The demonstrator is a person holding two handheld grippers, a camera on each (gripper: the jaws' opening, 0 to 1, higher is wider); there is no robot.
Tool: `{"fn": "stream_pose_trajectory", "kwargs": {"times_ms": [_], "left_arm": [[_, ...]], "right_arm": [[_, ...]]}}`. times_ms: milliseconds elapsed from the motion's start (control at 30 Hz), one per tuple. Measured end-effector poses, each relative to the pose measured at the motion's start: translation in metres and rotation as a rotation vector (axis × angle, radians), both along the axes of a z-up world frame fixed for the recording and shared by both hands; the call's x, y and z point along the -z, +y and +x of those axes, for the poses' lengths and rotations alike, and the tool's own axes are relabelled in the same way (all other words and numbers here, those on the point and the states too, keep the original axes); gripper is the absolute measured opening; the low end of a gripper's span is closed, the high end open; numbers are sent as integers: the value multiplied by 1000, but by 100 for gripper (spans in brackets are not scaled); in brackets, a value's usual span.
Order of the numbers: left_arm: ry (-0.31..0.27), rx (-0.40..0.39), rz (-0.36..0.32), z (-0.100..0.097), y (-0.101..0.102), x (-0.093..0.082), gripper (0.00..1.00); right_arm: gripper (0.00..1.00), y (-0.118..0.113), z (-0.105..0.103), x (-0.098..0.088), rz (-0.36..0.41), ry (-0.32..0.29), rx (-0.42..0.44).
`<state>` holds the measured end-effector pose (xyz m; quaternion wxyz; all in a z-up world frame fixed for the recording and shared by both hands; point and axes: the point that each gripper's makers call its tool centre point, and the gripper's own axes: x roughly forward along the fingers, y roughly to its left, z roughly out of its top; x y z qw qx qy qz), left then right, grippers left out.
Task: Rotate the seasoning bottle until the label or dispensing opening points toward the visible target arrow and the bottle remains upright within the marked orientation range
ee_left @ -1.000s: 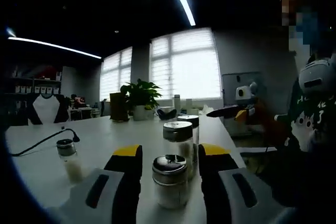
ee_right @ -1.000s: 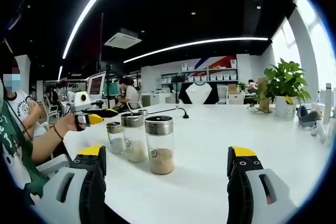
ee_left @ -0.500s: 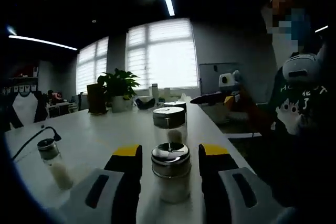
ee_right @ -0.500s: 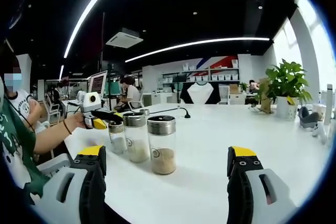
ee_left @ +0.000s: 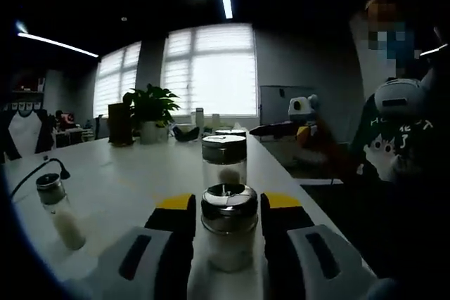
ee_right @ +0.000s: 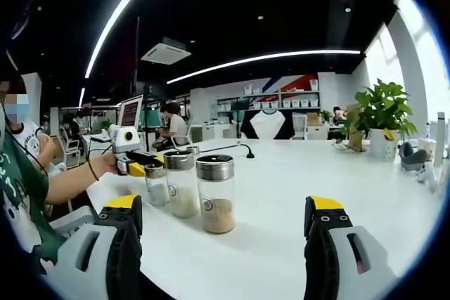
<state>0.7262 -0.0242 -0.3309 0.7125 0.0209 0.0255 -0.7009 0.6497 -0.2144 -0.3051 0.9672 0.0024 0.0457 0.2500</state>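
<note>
A short glass seasoning bottle (ee_left: 228,244) with a steel cap and white contents stands upright on the white table (ee_left: 126,180). My left gripper (ee_left: 228,205) is shut on it, one jaw tight against each side. Two taller bottles (ee_left: 224,163) stand in a row behind it. In the right gripper view the same row runs from a bottle of brown granules (ee_right: 215,194) past a middle bottle (ee_right: 181,184) to the short bottle (ee_right: 155,184), where a person's hand holds the left gripper (ee_right: 140,166). My right gripper (ee_right: 223,205) is open, short of the row.
A small shaker of white powder (ee_left: 56,205) stands apart on the left by a black cable (ee_left: 31,173). A potted plant (ee_right: 383,114) and other items sit at the table's far end. The person (ee_right: 28,173) sits at the table's edge.
The left gripper's jaws have closed in on the short bottle, which now sits nearer the camera. In the right gripper view, the left gripper has come up to the row's far end.
</note>
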Motion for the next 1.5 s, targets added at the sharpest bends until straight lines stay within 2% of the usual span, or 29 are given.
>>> {"fn": "stream_pose_trajectory", "kwargs": {"times_ms": [133, 800, 1500], "left_arm": [[-3, 11, 1, -1, 0, 0, 33], [-1, -14, 3, 2, 0, 0, 33], [-4, -110, 1, 5, -1, 0, 33]], "right_arm": [[98, -1, 0, -1, 0, -2, 1], [98, -2, -1, 0, 0, -2, 3], [98, -3, -1, -1, 2, -4, 7]]}}
